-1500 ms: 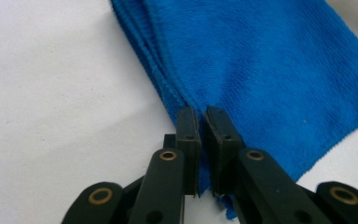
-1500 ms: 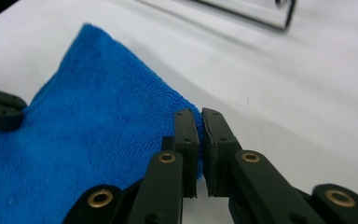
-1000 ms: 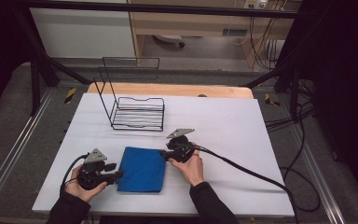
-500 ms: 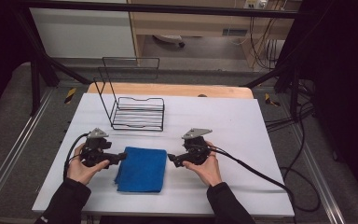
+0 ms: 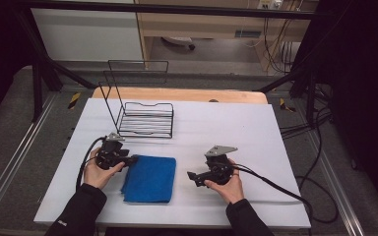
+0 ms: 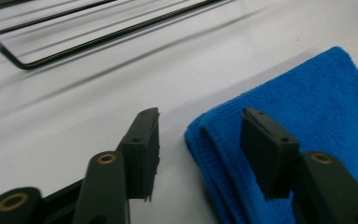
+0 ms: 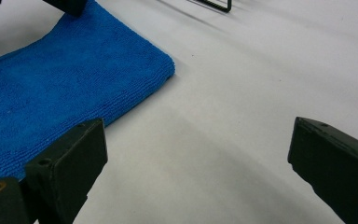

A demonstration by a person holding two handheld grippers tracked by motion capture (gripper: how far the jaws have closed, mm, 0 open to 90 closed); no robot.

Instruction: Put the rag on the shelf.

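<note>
The left gripper [image 5: 134, 160] sits at the far left corner of the folded blue microfibre cloth [image 5: 149, 179]. Its jaws have just been closing from a wider spread and now stand about half apart. In the left gripper view the cloth's [image 6: 307, 121] folded corner lies between them, one jaw over the fabric and the other over bare table; the pads do not yet press on it, so nothing is gripped.

The right gripper [image 5: 191, 176] is on the near right side of the cloth with a strip of bare table between them. Its jaws have just been opening and now gape wide over the white table top [image 7: 242, 121] with nothing between them, while the cloth [image 7: 70, 84] lies off to the left in the right gripper view.

Half a second ago the two grippers flanked the cloth at about the same level; since then the left one has gone toward the far corner, and the right one has drawn away to the right and nearer the person. The cloth itself lies near the middle-left of the white table [image 5: 275, 132], close in front of the black wire rack [image 5: 145, 120] at the far left. My reading is that the right side has let go and the left is setting up a pinch on the corner, likely for another fold or a lift.
</note>
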